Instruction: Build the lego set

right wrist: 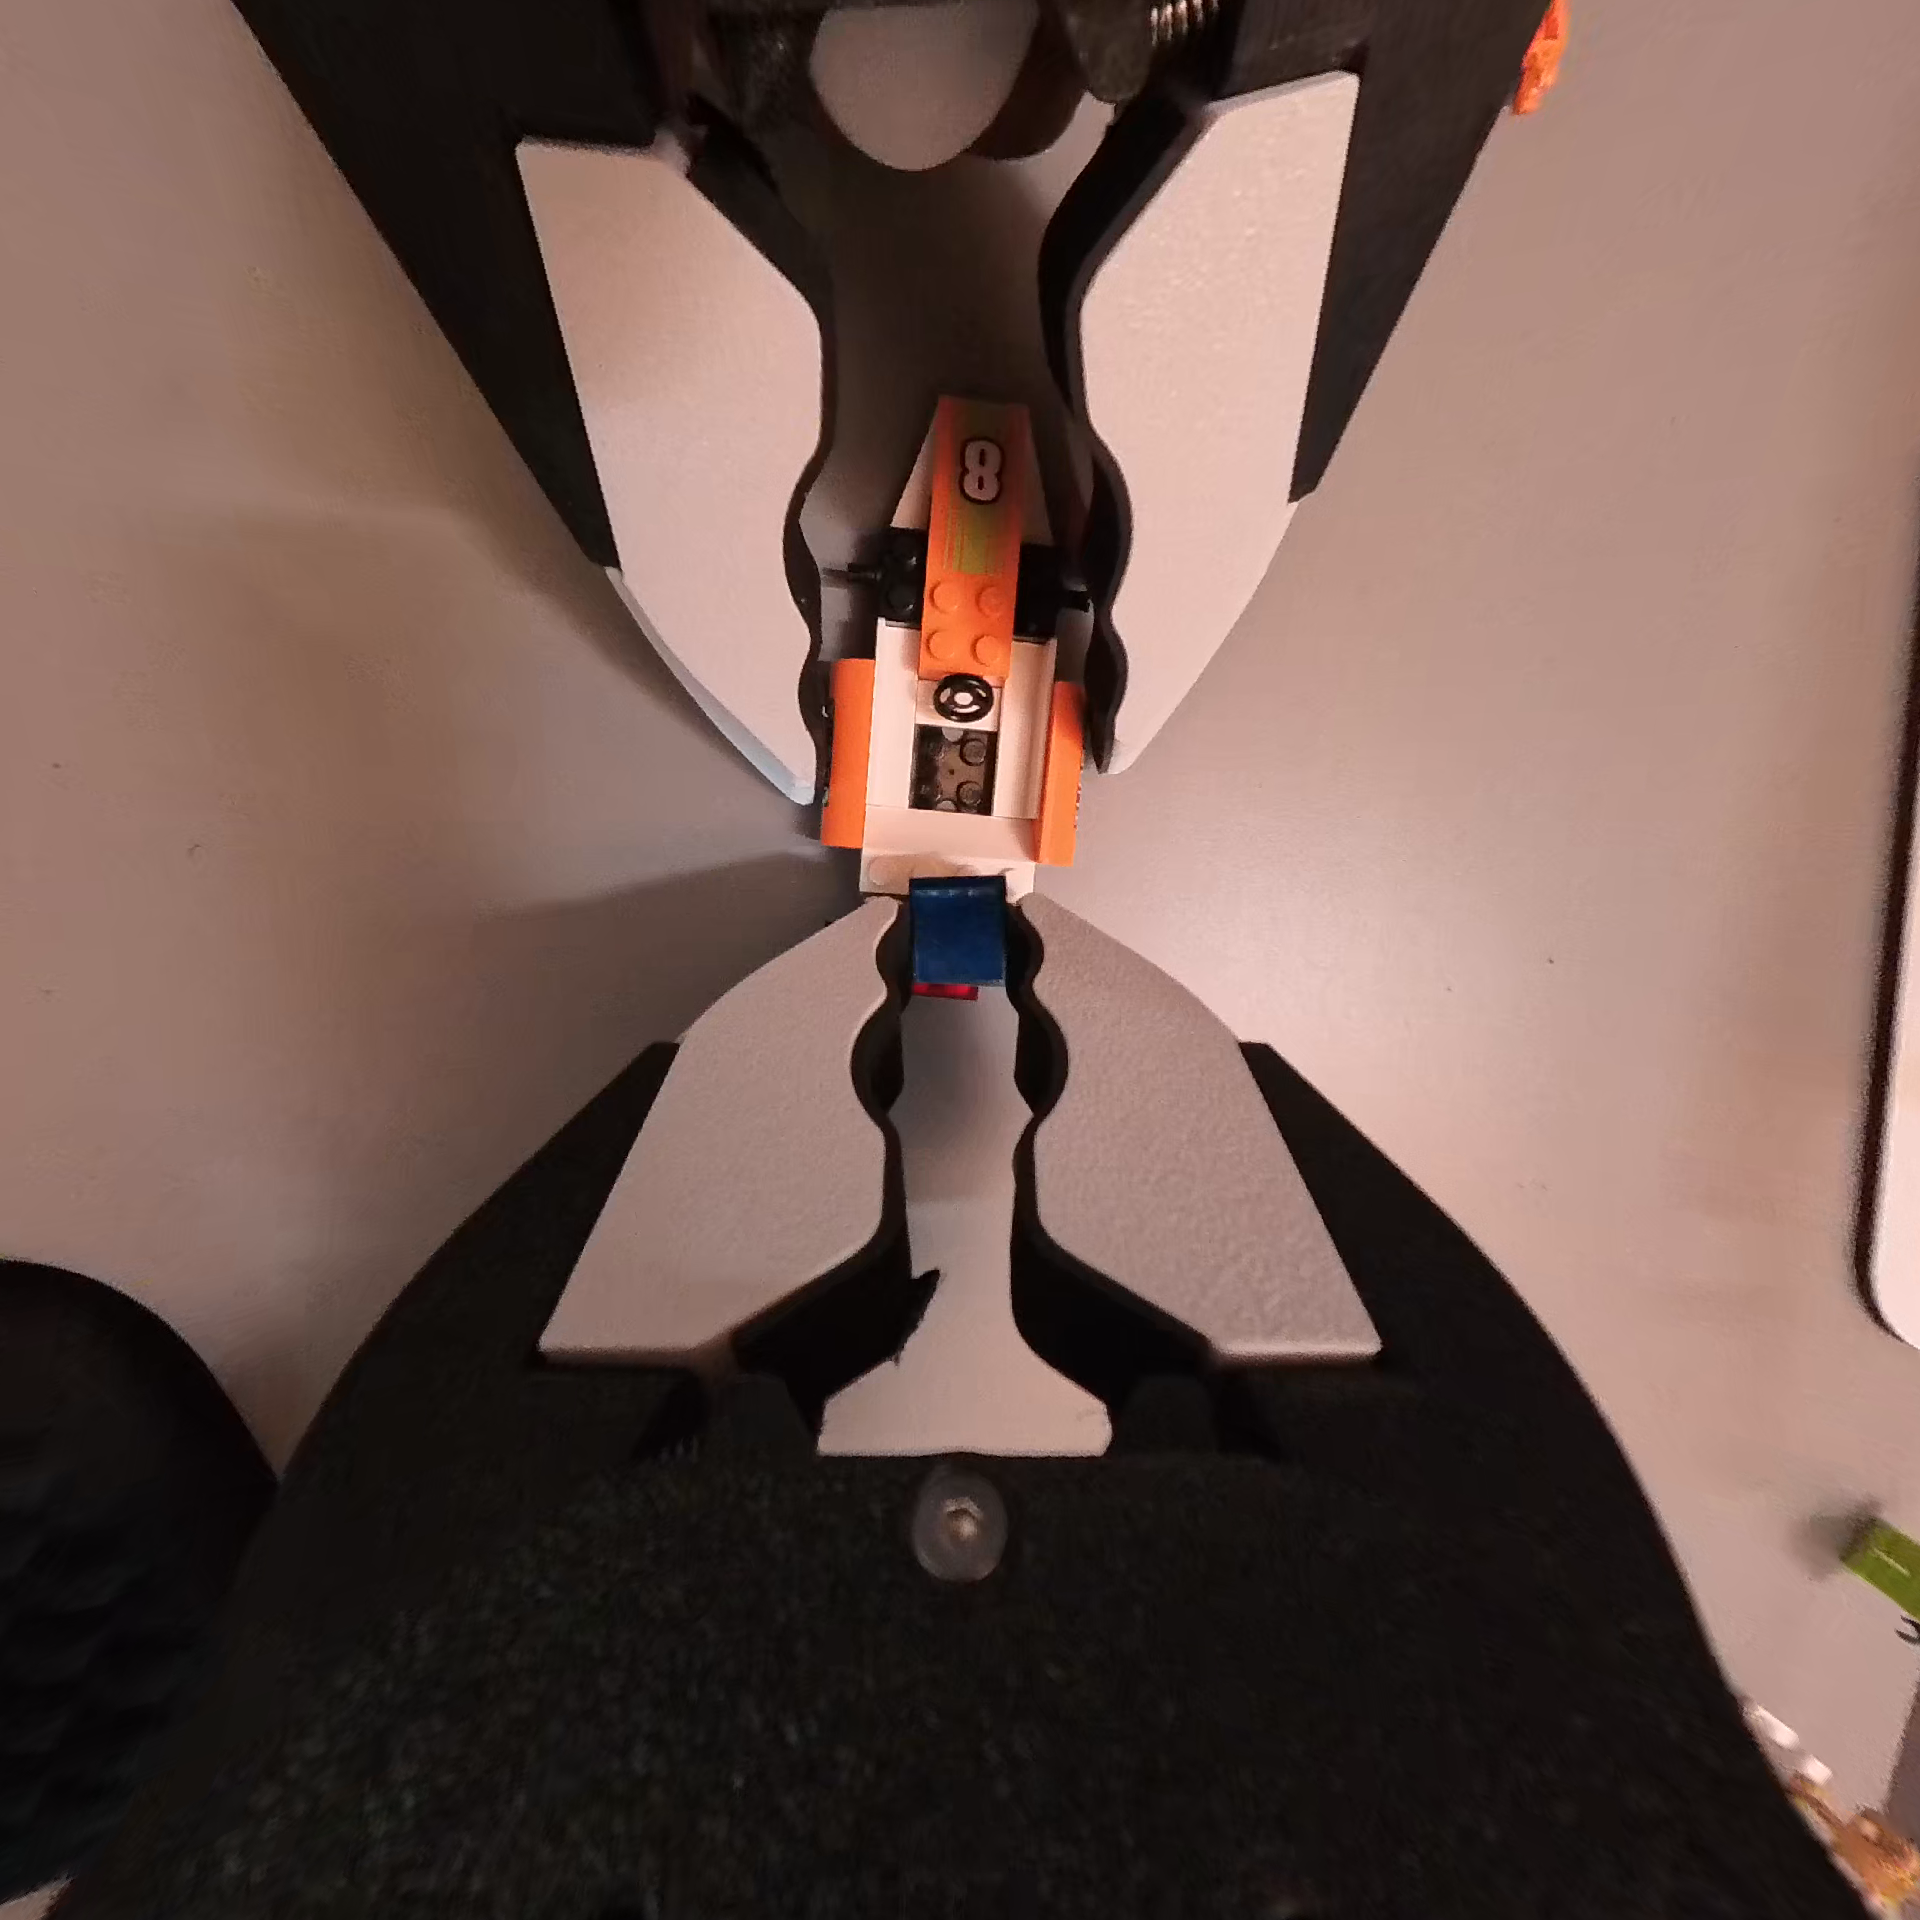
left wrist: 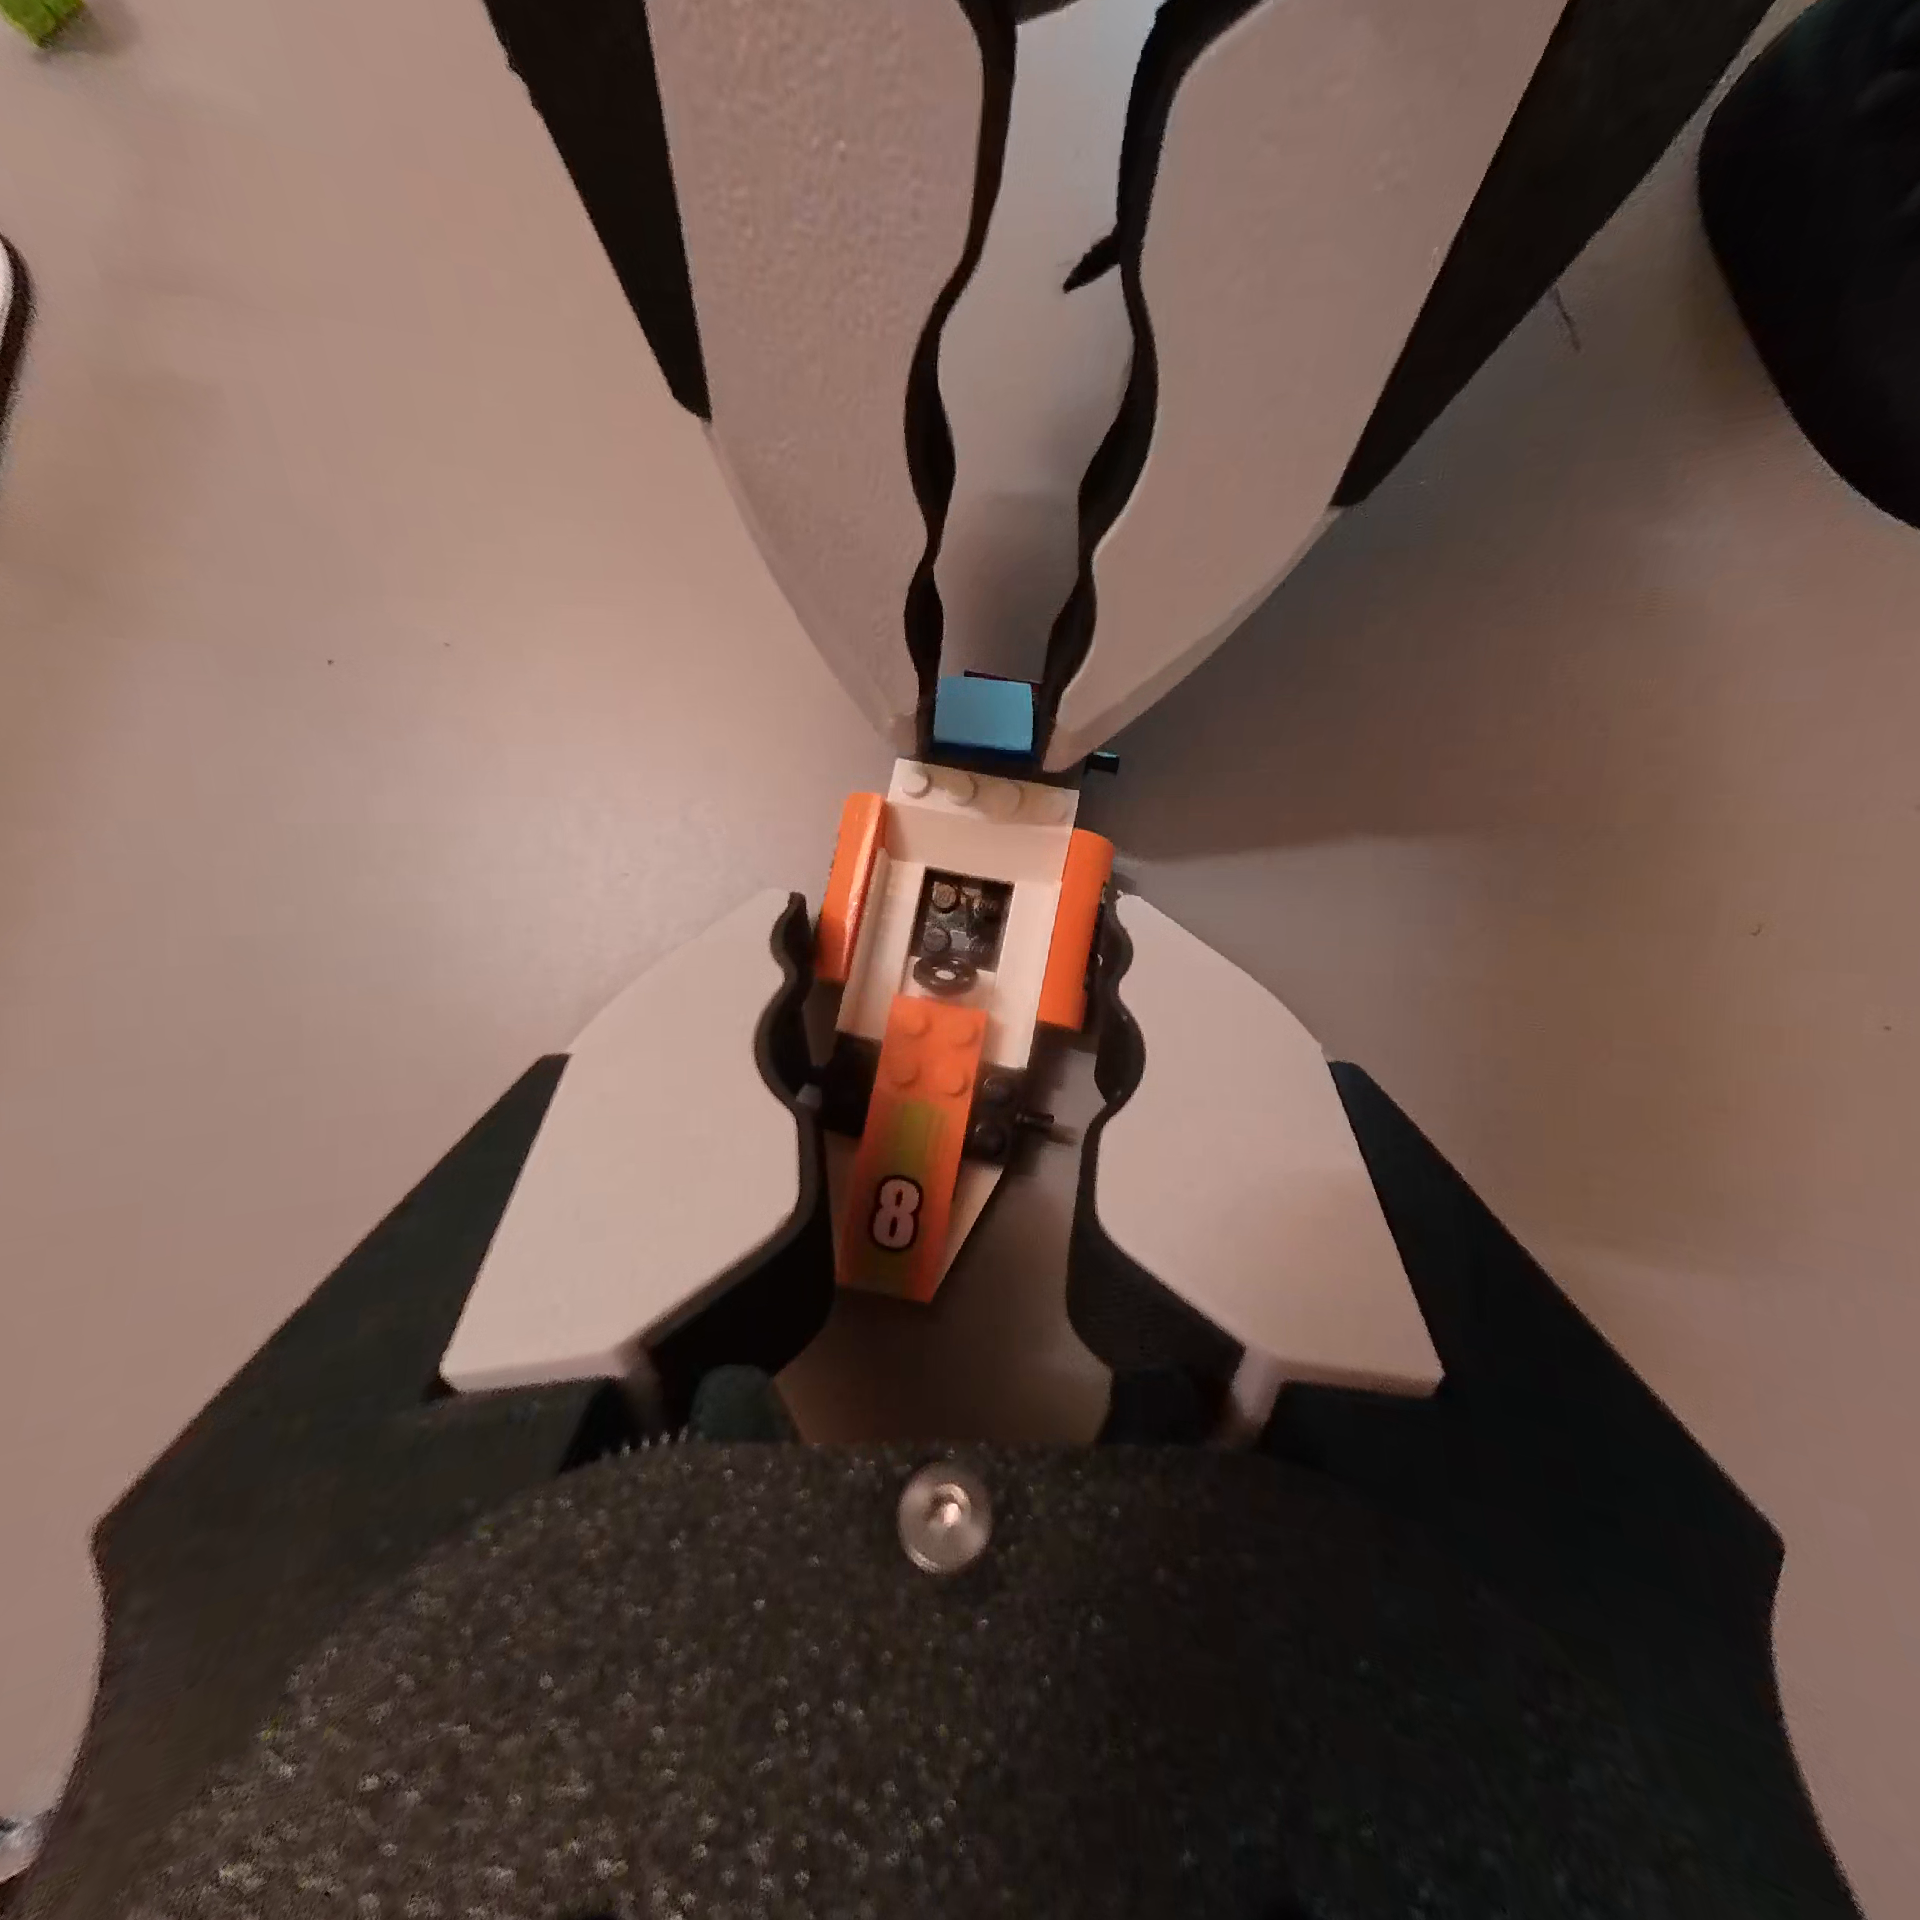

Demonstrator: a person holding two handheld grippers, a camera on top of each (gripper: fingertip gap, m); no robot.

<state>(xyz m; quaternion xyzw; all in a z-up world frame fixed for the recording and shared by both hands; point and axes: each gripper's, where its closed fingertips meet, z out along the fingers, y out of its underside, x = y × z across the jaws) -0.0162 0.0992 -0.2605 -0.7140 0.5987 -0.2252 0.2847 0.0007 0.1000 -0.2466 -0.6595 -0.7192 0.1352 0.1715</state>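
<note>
Car (left wrist: 961, 1023) mid-frame in both views, just over the bench (left wrist: 312, 623); left tongs (left wrist: 951, 997) clamp its orange sides, likely to brace it; right tongs (right wrist: 958, 940) pinch a blue brick (right wrist: 958, 935) at the car's white studded rear (right wrist: 951, 868), touching it; judged: pressing the brick on, nose with number pointed away so the push has backing; green piece (right wrist: 1881, 1569) lower right, well apart.

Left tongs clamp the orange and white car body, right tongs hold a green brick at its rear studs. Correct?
Not quite: the brick in the right tongs is blue, not green, as the right wrist view shows. The left tongs do clamp the car body, and the brick sits at its rear studs.
</note>
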